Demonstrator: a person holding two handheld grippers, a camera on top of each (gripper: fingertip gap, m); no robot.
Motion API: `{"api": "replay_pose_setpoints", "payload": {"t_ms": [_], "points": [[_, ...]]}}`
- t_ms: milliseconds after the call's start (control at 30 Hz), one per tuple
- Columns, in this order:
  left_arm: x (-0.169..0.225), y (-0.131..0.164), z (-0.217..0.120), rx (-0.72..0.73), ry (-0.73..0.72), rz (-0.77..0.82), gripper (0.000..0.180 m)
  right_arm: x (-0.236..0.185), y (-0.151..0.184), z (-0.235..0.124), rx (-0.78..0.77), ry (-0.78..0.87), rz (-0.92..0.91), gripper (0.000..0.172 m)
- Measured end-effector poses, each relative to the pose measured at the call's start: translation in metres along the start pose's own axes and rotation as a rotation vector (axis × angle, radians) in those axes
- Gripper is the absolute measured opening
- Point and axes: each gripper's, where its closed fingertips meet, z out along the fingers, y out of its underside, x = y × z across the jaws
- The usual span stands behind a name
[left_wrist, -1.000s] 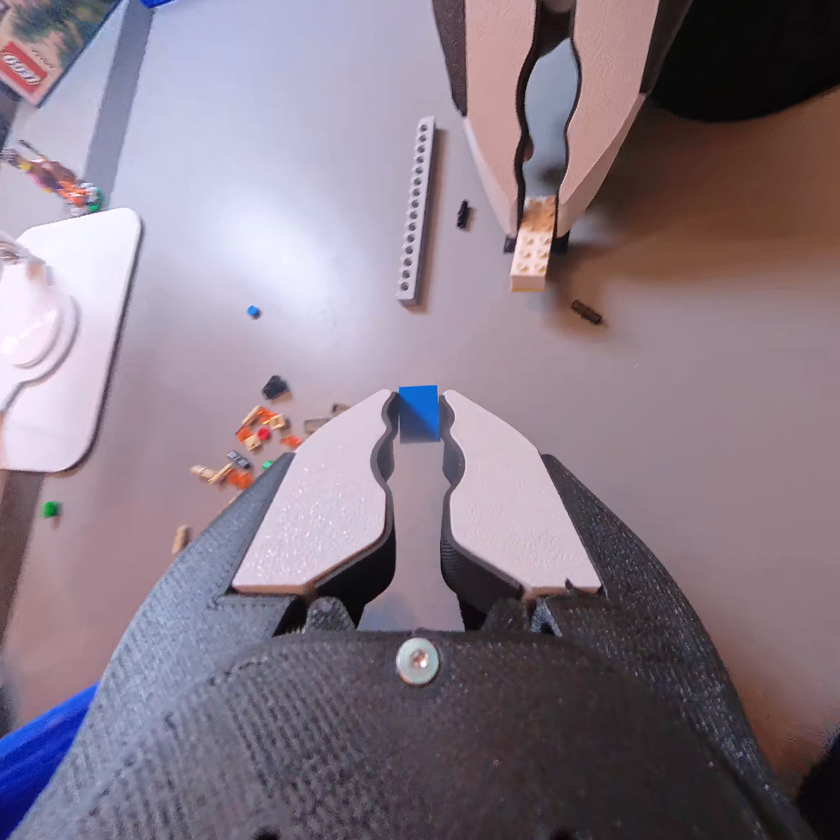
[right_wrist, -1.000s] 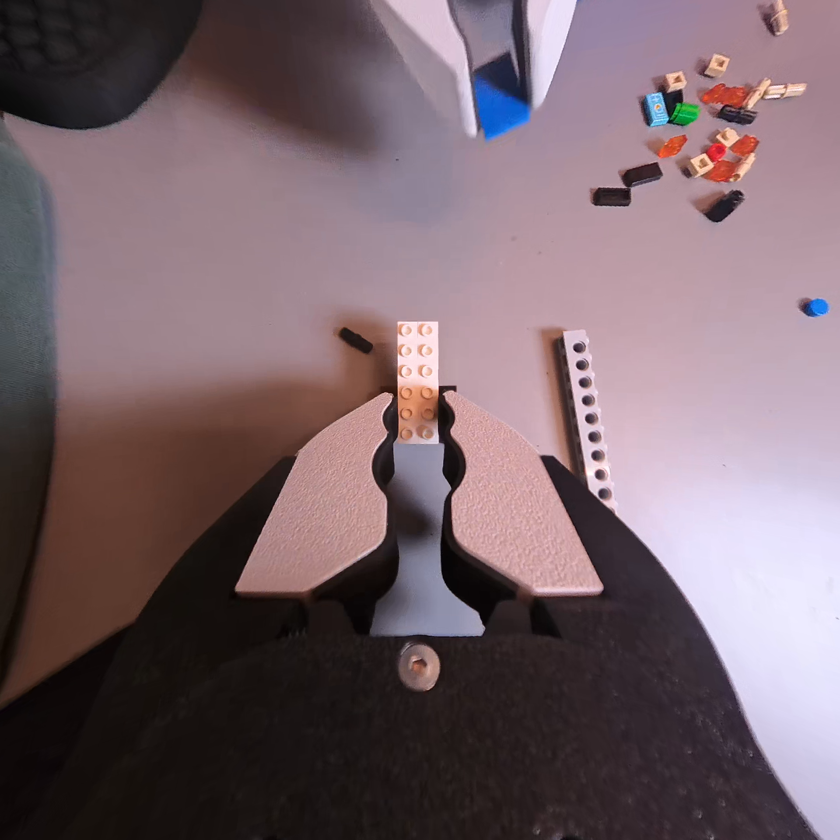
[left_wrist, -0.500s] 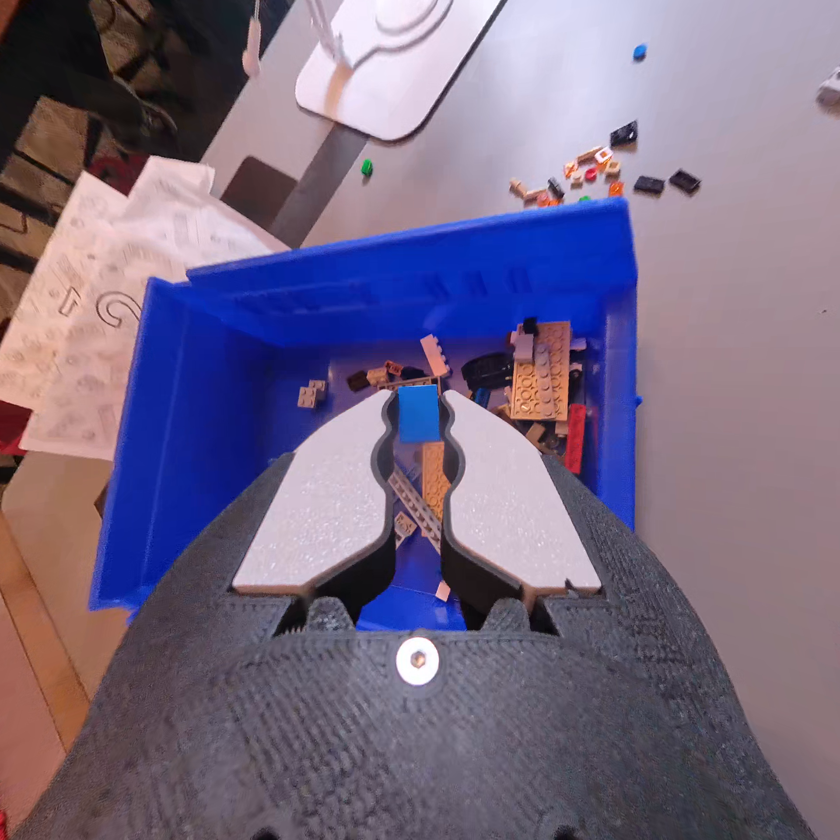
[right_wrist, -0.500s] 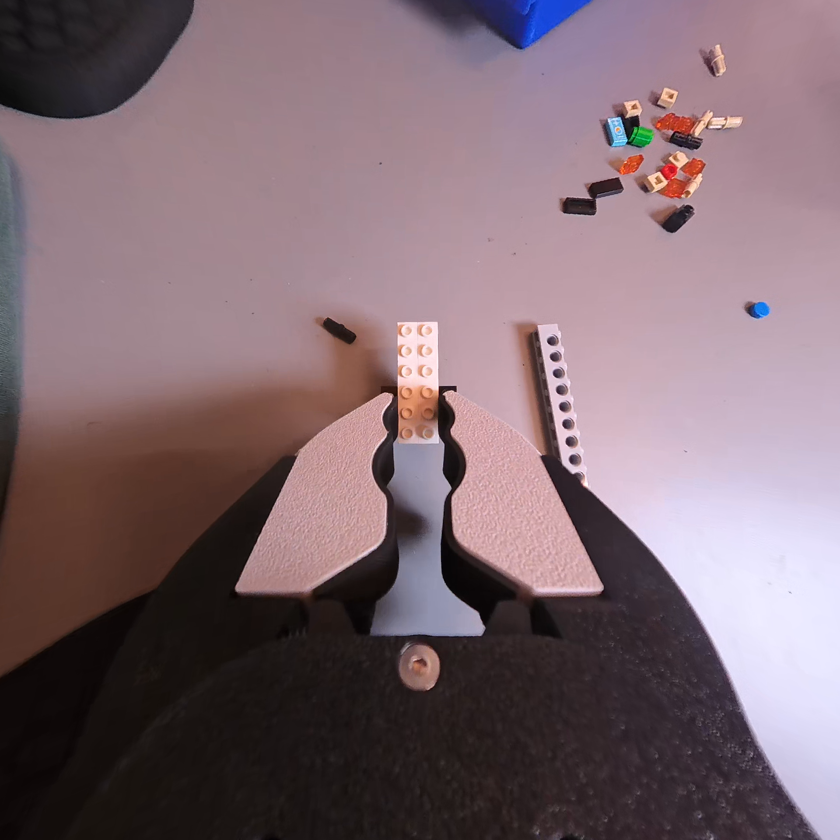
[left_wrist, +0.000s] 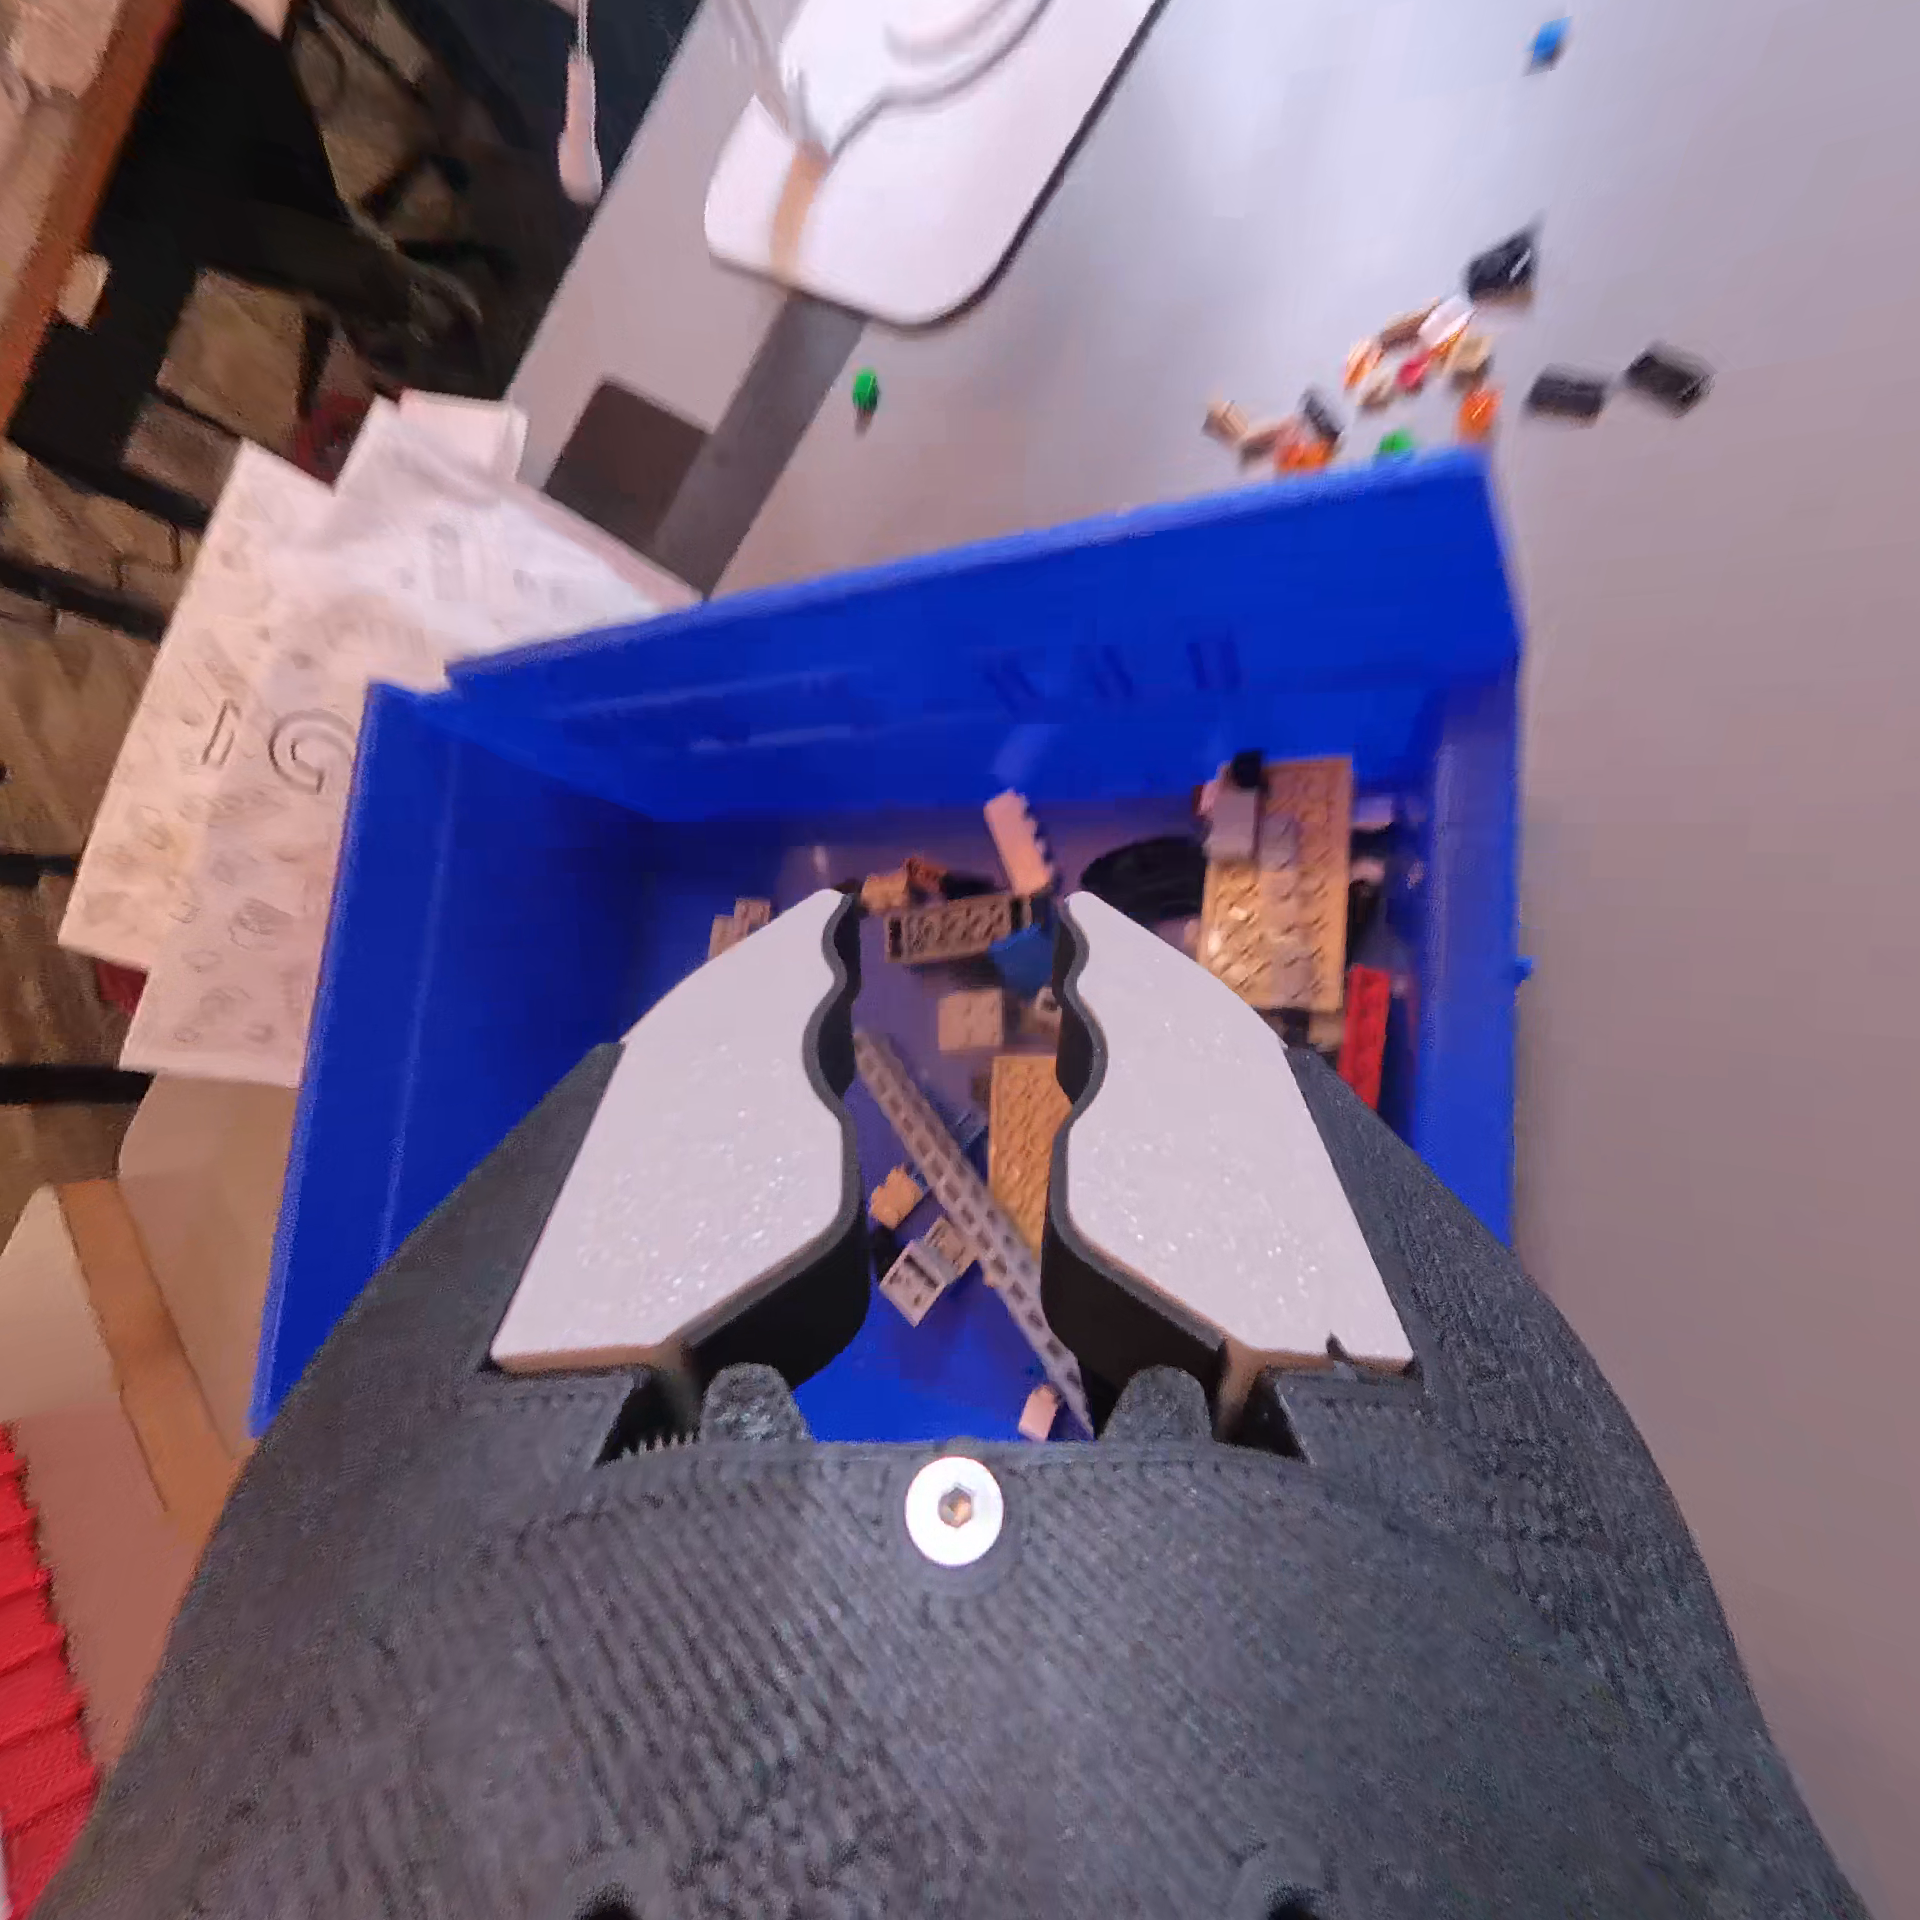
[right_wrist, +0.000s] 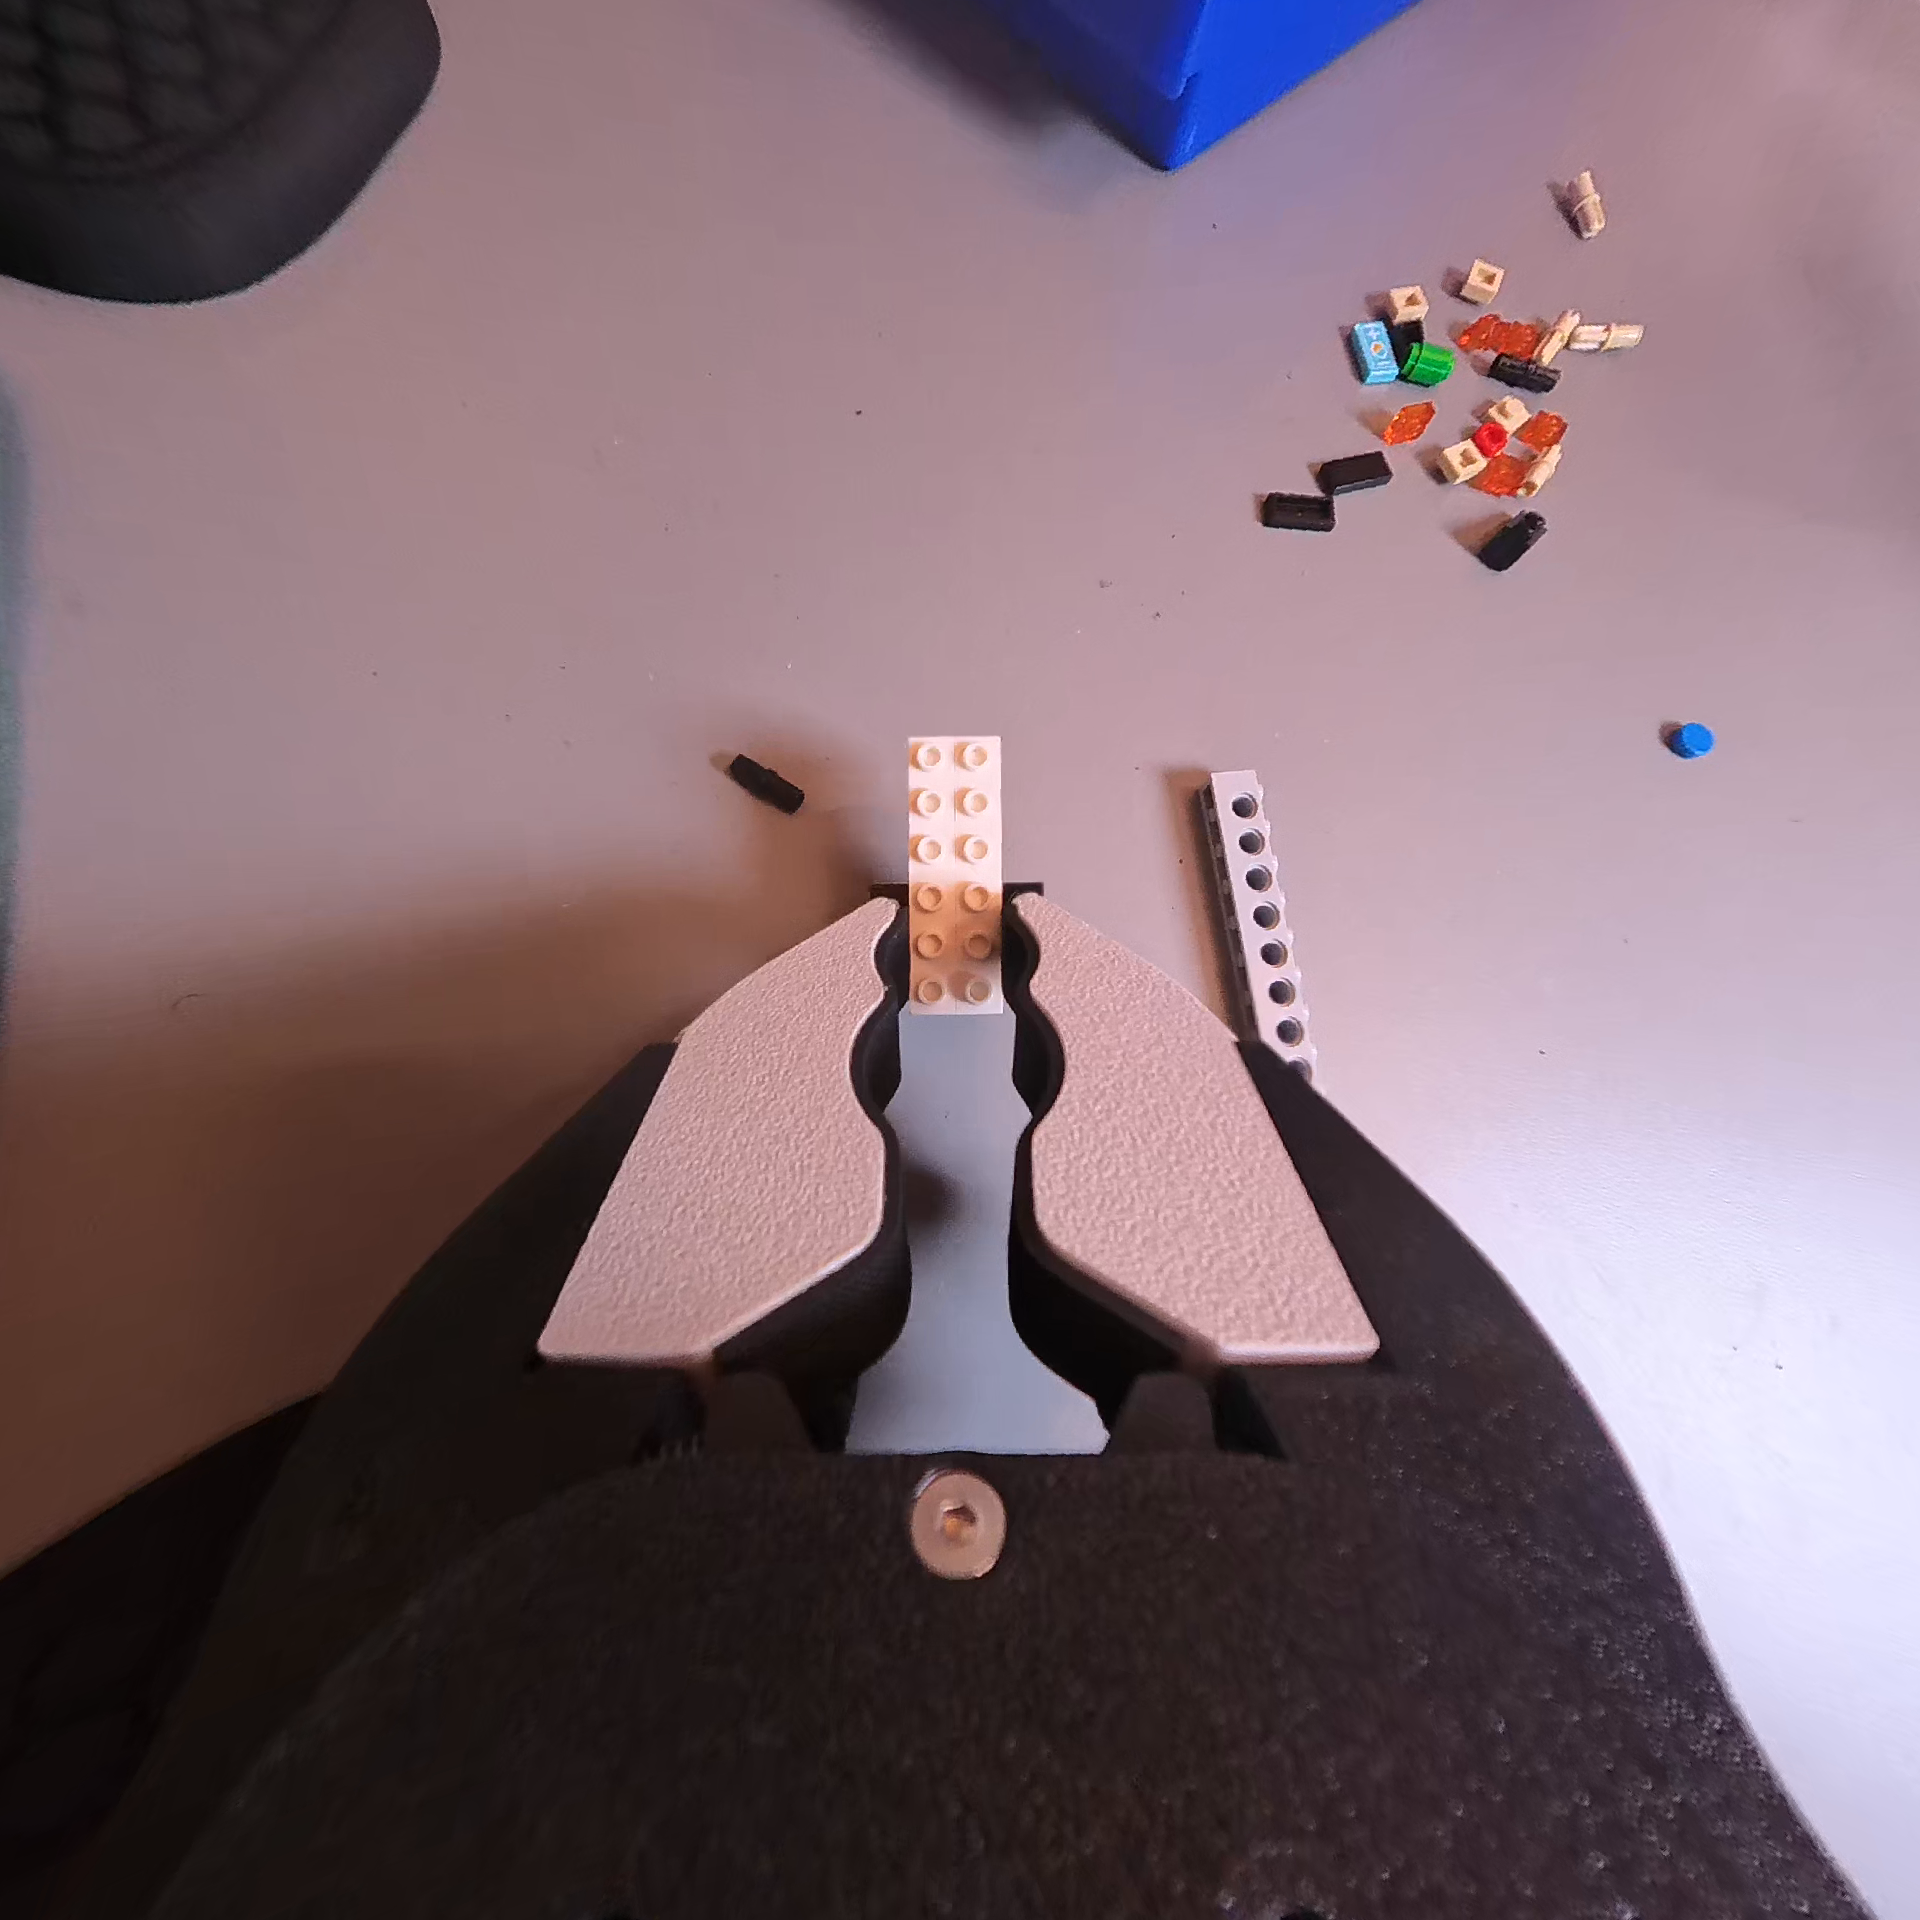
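Left claw (left_wrist: 954, 920), fingers apart and empty, hangs above the blue bin (left_wrist: 499, 935); a small blue brick (left_wrist: 1023, 951) lies below it. Right claw (right_wrist: 954, 914) clamps a tan plate (right_wrist: 954, 831), long axis pointing straight ahead, over the counter (right_wrist: 623, 520).

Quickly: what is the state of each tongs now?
Left tongs: open above the blue bin, holding nothing.
Right tongs: closed on the cream studded plate.

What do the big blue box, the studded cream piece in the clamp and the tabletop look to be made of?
Blue box: likely hard plastic, matte, with moulded ribs and slots along its far wall.
Cream piece, gripped by the right gripper: moulded plastic, smooth with a slight sheen, crisp round studs.
Tabletop: smooth grey matte surface, perhaps laminate; the material itself is unclear.
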Motion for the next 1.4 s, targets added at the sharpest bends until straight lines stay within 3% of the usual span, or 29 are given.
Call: {"api": "replay_pose_setpoints", "payload": {"t_ms": [100,200,300,433,567,667,767,867,967,1067,1233,1300,1400], "points": [[0.039,-0.046,-0.014,0.200,0.148,0.014,0.031,0.003,-0.012,-0.004,0.078,0.025,-0.017,0.016],[0.105,-0.086,-0.024,0.352,0.368,0.101,0.030,0.004,-0.027,-0.008,0.184,0.050,-0.045,0.017],[0.169,-0.111,-0.016,0.428,0.534,0.159,0.029,0.000,-0.042,-0.012,0.303,0.047,-0.050,0.017],[0.232,-0.133,0.001,0.471,0.737,0.077,0.029,0.003,-0.051,-0.017,0.374,0.101,-0.057,0.016],[0.235,-0.144,0.016,0.521,0.676,0.057,0.028,0.011,-0.047,-0.020,0.336,0.233,-0.183,0.016],[0.233,-0.144,0.020,0.549,0.566,0.168,0.031,0.001,-0.051,-0.019,0.341,0.238,-0.272,0.016],[0.243,-0.146,0.011,0.607,0.572,0.228,0.020,-0.001,-0.048,-0.013,0.312,0.260,-0.327,0.016],[0.245,-0.144,0.011,0.623,0.550,0.279,0.019,-0.002,-0.048,-0.012,0.310,0.255,-0.337,0.017],[0.241,-0.141,0.011,0.671,0.470,0.389,0.018,-0.006,-0.053,-0.019,0.394,0.132,-0.203,0.024],[0.242,-0.138,0.007,0.716,0.395,0.514,0.019,-0.003,-0.059,-0.032,0.498,-0.111,0.095,0.041],[0.260,-0.139,-0.005,0.815,0.326,0.703,0.019,-0.009,-0.050,-0.026,0.454,-0.316,0.258,0.035],[0.266,-0.138,-0.009,0.832,0.324,0.753,0.018,-0.021,-0.049,-0.022,0.427,-0.384,0.249,0.018],[0.267,-0.137,-0.013,0.862,0.349,0.725,0.019,-0.025,-0.049,-0.026,0.426,-0.429,0.260,0.015]]}}
